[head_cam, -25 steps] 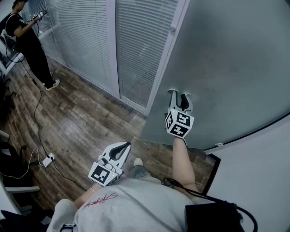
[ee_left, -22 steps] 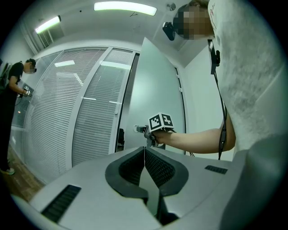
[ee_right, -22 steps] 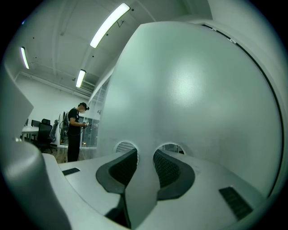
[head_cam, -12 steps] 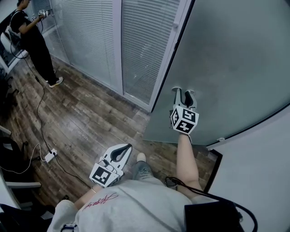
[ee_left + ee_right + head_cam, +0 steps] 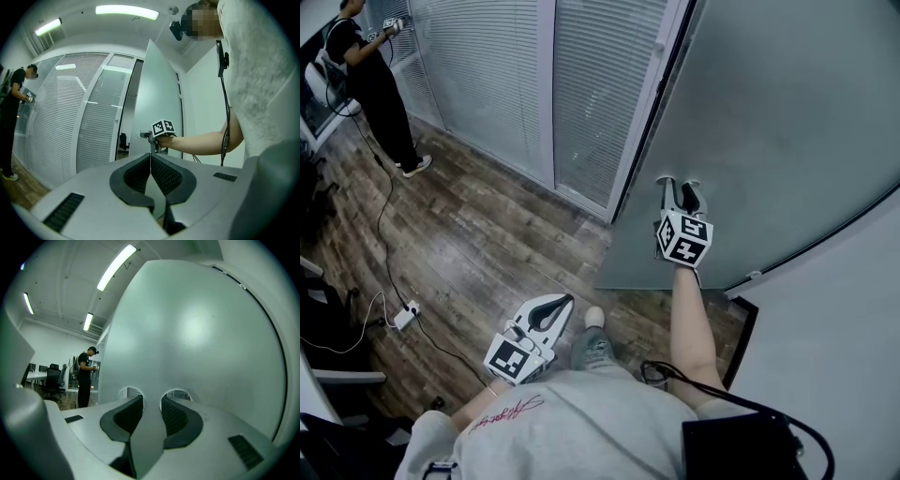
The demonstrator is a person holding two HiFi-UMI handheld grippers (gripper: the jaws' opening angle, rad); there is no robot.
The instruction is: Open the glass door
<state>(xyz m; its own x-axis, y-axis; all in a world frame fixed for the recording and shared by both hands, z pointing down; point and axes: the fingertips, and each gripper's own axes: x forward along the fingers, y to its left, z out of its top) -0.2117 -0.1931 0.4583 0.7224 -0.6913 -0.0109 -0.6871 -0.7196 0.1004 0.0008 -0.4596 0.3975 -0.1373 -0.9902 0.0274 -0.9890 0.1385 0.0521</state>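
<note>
The frosted glass door stands partly swung open, its free edge near the metal frame post. My right gripper points level at the door, jaws apart, both fingertips against the pane. In the right gripper view the door fills the picture and nothing sits between the jaws of the right gripper. My left gripper hangs lower, by my body, shut and empty. In the left gripper view the left gripper shows closed pads, with the door and the right gripper's marker cube beyond.
A glass wall with white blinds runs to the door's left. A person in black stands at the far left on the wooden floor. A power strip with cables lies on the floor. A white wall is at the right.
My right gripper has moved forward with the door, which has swung a little further from the frame. The left gripper has come along, still shut.
</note>
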